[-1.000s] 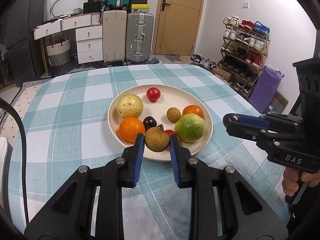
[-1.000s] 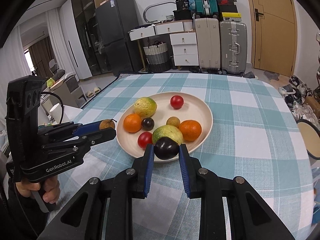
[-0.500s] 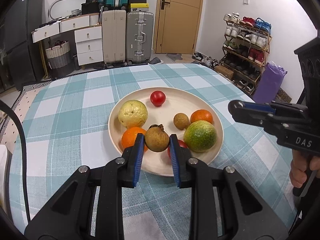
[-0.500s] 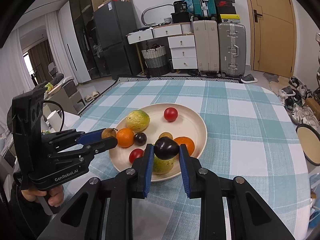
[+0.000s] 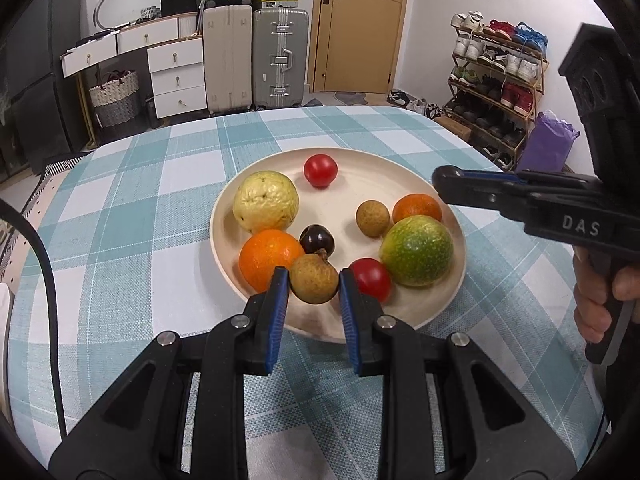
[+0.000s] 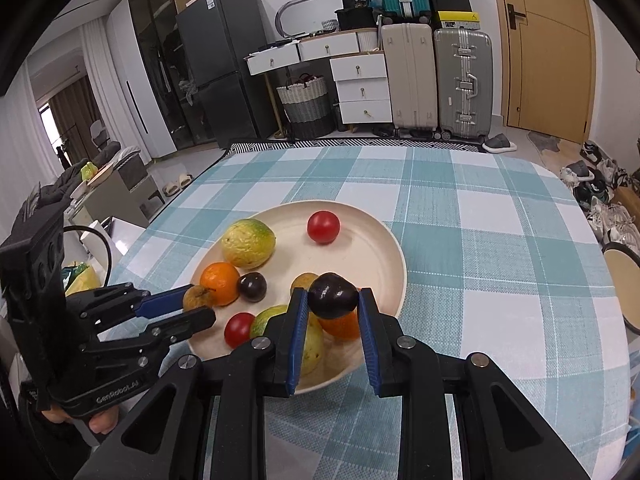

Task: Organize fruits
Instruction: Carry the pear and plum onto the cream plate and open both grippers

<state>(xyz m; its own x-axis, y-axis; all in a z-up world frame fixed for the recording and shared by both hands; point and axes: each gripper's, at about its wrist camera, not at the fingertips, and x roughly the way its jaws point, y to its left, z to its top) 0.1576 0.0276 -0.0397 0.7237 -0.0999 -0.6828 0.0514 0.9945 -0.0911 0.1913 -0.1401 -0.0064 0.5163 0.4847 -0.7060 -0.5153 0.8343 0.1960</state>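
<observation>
Both tongs have risen from the plate since a second ago, each carrying fruit — left tongs clamped on a brown longan, right tongs clamped on a dark plum, above the plate's near rim. Both fruits are round and smooth-skinned, pinched only at their sides — a jolt could roll either out onto the table, and harder squeezing might bruise the plum.

The right claw hides most of the green fruit.
</observation>
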